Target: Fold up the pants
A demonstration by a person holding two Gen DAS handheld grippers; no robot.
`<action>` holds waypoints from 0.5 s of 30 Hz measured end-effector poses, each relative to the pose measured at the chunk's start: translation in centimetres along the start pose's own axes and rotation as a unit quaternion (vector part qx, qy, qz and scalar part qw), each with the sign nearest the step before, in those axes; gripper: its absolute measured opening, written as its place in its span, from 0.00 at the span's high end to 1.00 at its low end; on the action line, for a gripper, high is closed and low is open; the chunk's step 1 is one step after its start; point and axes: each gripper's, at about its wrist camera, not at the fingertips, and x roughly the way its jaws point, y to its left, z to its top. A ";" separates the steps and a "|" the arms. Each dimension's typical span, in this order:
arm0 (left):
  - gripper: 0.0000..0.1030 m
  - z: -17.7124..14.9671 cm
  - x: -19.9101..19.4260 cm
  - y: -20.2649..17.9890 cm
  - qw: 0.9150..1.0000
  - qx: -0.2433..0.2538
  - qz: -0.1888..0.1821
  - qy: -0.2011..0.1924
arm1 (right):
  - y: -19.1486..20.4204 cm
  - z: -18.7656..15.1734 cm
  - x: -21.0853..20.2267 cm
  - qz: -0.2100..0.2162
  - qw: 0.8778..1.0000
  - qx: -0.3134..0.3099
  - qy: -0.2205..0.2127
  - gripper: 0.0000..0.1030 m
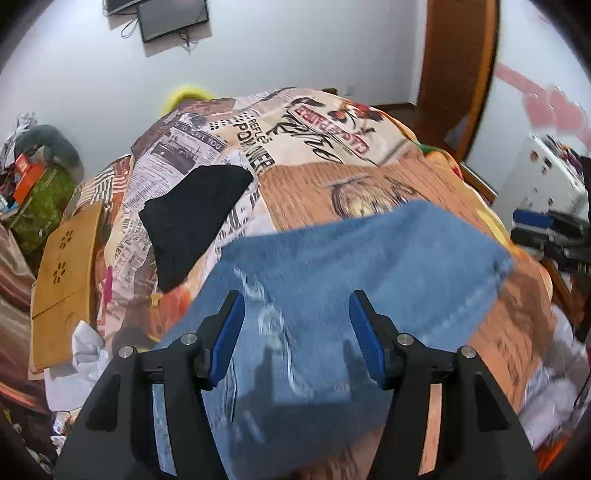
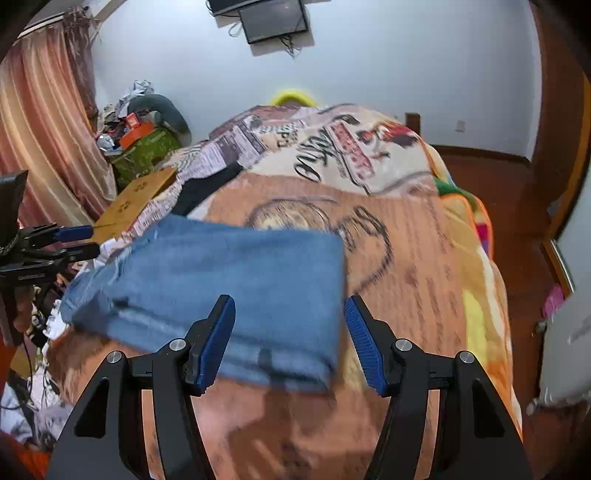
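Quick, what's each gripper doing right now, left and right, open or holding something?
Left gripper: jaws open, holding nothing, above the folded jeans.
Right gripper: jaws open, holding nothing, above the jeans' near edge.

I'm in a home bedroom: a bed under a printed fleece blanket (image 2: 424, 236), pink striped curtains (image 2: 44, 122), a wall-mounted black screen (image 2: 273, 18).

There is 1 pair of blue denim pants (image 1: 354, 266), folded, and 1 black garment (image 1: 192, 218), both on 1 printed blanket (image 2: 424, 236). 2 grippers show: the left gripper (image 1: 295, 314) and the right gripper (image 2: 290, 317), each with 2 blue-padded fingers. Also 1 wooden board (image 1: 62, 280), 1 wall screen (image 2: 273, 18), 1 pink curtain (image 2: 44, 122).
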 end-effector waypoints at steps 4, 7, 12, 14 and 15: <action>0.46 1.2 4.1 0.2 0.999 -0.028 -0.026 0.035 | 0.4 1.1 3.6 0.027 0.999 0.010 0.021 0.44; 0.51 0.5 7.1 -0.3 0.997 -0.028 -0.025 0.072 | 0.0 0.3 6.7 0.037 0.997 0.028 0.062 0.44; 0.40 -1.4 9.0 0.7 0.995 -0.035 -0.026 0.089 | -0.7 -2.8 7.9 0.043 0.995 0.028 0.084 0.45; 0.37 -2.0 8.8 1.3 0.995 -0.049 -0.030 0.086 | -0.8 -3.1 7.3 0.040 0.995 0.024 0.083 0.45; 0.34 -2.4 8.7 1.5 0.994 -0.054 -0.035 0.085 | -0.9 -3.2 7.0 0.042 0.995 0.027 0.084 0.45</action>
